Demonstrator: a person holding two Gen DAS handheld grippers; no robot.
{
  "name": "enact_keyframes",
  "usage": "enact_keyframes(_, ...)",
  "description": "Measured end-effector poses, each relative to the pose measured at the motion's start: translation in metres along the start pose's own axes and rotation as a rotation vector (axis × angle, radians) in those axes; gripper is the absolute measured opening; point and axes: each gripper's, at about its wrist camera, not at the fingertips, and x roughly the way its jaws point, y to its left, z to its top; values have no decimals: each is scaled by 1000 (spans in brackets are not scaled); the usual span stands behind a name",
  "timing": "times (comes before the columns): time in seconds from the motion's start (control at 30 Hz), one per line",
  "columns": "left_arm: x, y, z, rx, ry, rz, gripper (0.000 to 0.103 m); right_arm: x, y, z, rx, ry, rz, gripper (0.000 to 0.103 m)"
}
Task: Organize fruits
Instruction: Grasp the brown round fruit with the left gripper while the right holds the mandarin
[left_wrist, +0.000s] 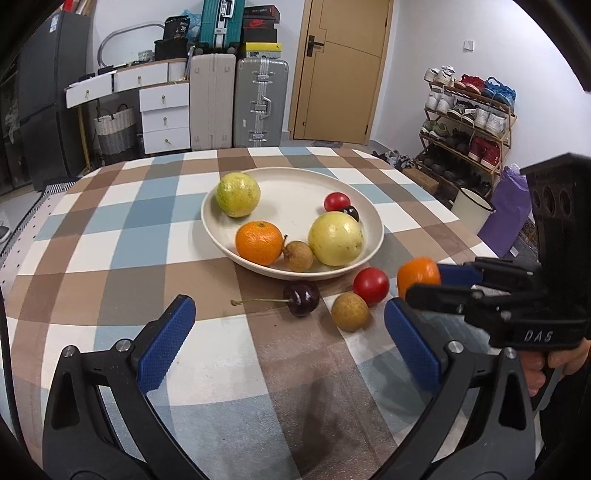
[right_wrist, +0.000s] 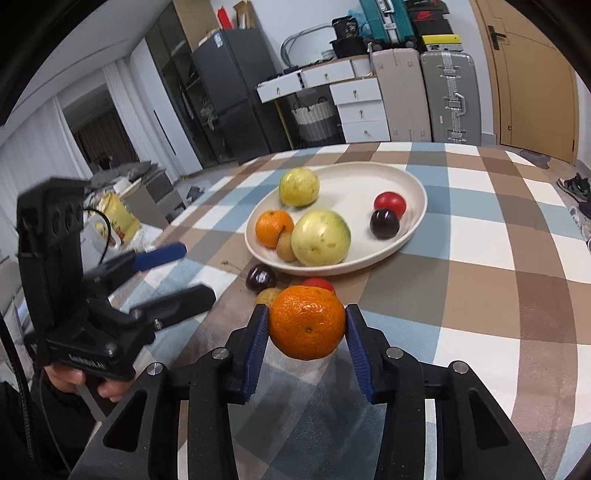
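Our right gripper's blue-padded fingers clamp round orange mandarin above checked table; left gripper spread wide, empty. Shallow cream bowl holds two yellow-green guavas, mandarin, tomato, cherry, longan.
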Motion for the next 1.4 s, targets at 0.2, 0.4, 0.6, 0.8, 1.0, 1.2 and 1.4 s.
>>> enact_keyframes(0.2, 11, -8, 0, -9, 42, 2, 102, -11, -5, 4, 14, -59, -54, 42)
enact_keyframes(0.4, 26, -31, 0, 63, 102, 12, 91, -12, -15, 4, 62, -62, -67, 42)
enact_keyframes(0.6, 36, -43, -4, 101, 152, -24, 74, -11, -17, 4, 68, -57, -72, 42)
enact_keyframes(0.8, 46, -44, -5, 87, 196, -73, 52, -12, -21, 4, 81, -64, -74, 42)
enact_keyframes(1.0, 54, -43, -1, 54, 207, -107, 44, -12, -21, 4, 84, -65, -72, 42)
enact_keyframes(1.2, 58, -39, 2, 16, 205, -127, 25, -9, -23, 4, 86, -55, -78, 42)
enact_keyframes(1.4, 53, -34, 2, -4, 187, -152, 25, -8, -23, 3, 86, -54, -78, 42)
